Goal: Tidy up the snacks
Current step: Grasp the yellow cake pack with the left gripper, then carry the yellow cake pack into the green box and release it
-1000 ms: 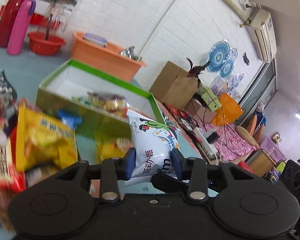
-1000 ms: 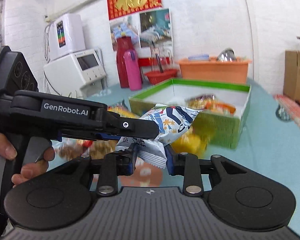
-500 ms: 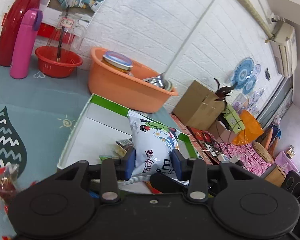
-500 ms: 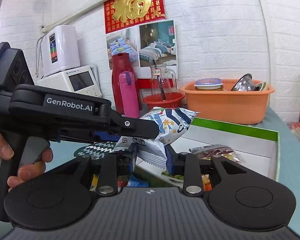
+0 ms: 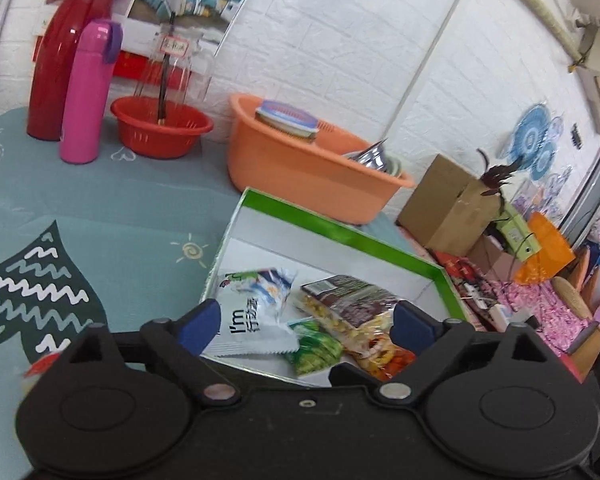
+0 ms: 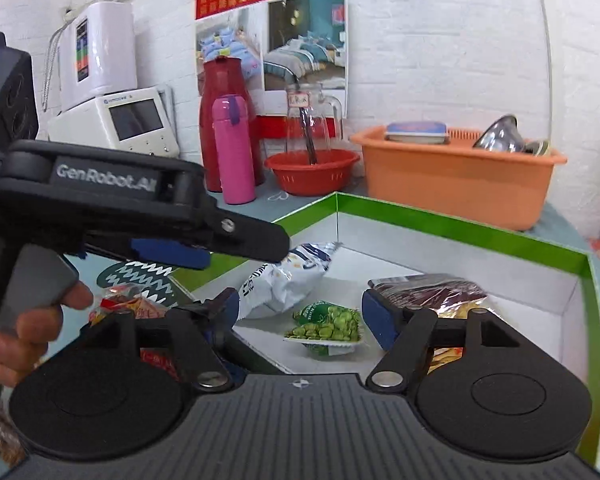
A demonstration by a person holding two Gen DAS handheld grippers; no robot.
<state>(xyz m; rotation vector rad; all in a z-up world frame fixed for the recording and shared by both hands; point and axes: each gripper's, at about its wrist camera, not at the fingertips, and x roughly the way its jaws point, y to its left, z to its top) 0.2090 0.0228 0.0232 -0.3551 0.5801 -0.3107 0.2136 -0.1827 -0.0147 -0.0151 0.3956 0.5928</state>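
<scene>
A white snack bag (image 5: 252, 308) lies loose at the near left of the green-rimmed box (image 5: 340, 232). It sits beside a green pea packet (image 5: 316, 344) and a brown-and-yellow packet (image 5: 352, 300). My left gripper (image 5: 306, 322) hovers over the box's near edge, jaws opening wide, with its pads off the bag. In the right wrist view the same white snack bag (image 6: 288, 280) rests in the box (image 6: 460, 228). My right gripper (image 6: 303, 316) is also opening, with nothing pressed between its pads. A hand (image 6: 20, 332) holds the left gripper (image 6: 260, 246) at that view's left.
An orange basin (image 5: 308, 172) stands just behind the box. A red bowl (image 5: 160, 128), a pink bottle (image 5: 86, 92) and a red flask (image 5: 68, 40) line the back wall. Loose snack packets (image 6: 128, 306) lie on the teal tablecloth left of the box. A cardboard box (image 5: 448, 204) sits off the table's right.
Both grippers carried the white bag over the box, then spread their jaws. The bag dropped from between the pads and now lies inside the box.
</scene>
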